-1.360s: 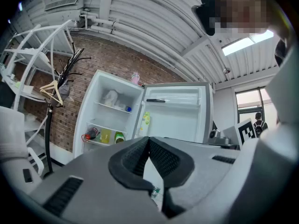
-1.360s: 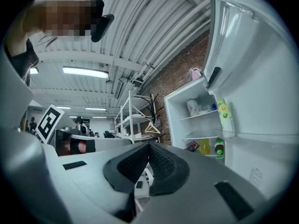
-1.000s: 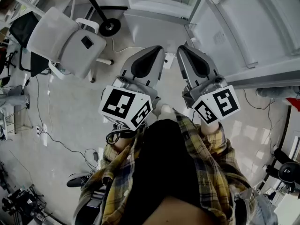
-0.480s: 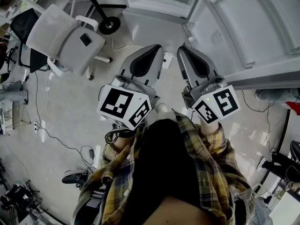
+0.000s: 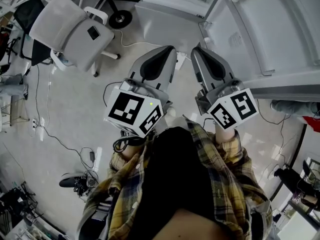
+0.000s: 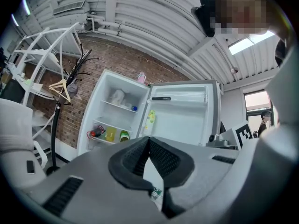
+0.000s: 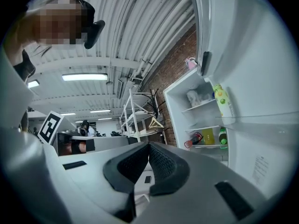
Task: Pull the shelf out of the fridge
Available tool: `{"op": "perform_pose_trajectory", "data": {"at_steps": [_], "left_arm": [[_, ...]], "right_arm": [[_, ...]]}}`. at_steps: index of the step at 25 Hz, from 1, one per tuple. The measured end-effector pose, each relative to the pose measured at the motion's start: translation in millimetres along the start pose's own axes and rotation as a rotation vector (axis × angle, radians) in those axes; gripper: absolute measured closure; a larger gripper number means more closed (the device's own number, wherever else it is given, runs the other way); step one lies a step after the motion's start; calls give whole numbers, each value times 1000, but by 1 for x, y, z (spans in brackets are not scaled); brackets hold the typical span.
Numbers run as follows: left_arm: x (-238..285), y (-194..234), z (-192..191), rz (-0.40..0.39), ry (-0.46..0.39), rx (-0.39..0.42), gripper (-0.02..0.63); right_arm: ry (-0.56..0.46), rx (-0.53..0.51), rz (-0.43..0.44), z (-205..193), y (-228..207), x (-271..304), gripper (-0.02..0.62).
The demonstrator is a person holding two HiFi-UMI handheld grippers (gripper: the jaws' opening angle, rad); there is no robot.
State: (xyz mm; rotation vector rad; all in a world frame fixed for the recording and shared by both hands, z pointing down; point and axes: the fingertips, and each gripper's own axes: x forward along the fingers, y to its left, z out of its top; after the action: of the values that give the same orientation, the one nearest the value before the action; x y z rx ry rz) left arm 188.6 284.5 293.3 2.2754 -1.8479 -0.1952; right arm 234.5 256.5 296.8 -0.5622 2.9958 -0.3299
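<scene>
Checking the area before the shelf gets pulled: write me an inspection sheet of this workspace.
Surface: pale glossy floor.
Job's things: fridge open, door swung wide; shelf in place inside, bottles on the one below.
Clutter: office chair left of the fridge.
Grippers: left gripper and right gripper both shut, empty, short of the fridge.
Cables: white cable near the chair; black cable trailing across the floor.
Surroundings: brick wall, coat stand, white rack.
</scene>
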Motion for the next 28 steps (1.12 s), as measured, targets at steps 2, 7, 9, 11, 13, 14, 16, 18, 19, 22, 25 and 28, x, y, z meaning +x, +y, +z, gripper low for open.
{"op": "perform_pose_trajectory", "data": {"at_steps": [2,7,9,11,13,14,16,18,19,22,25,28], "left_arm": [[0,8,2,0,1,-5,601],[11,36,10,-19,8,-3,601],[17,50,16,-34,12,-2,601],[24,65,23,-49,17,1,601],[32,81,30,-66,20,5,601],[37,88,34,-75,22,9,601],[46,103,40,-95,26,18,601],[55,118,45,-115,31,23,601],[59,125,48,-124,34,24,601],[68,145,53,-154,46,31,601],[73,163,55,-187,64,36,601],[78,180,55,-207,74,38,601]], "right_arm": [[7,6,-4,-3,1,8,577],[6,23,-24,-6,-3,35,577],[-1,34,-37,-5,-5,50,577],[-8,37,-51,-3,-7,67,577],[-15,35,-64,0,-9,84,577],[-19,34,-72,1,-12,93,577],[-28,36,-90,3,-17,110,577],[-38,37,-112,4,-24,125,577],[-41,36,-126,5,-28,132,577],[-50,39,-172,6,-40,149,577],[-63,49,-230,5,-52,161,577],[-79,62,-280,4,-63,169,577]]}}
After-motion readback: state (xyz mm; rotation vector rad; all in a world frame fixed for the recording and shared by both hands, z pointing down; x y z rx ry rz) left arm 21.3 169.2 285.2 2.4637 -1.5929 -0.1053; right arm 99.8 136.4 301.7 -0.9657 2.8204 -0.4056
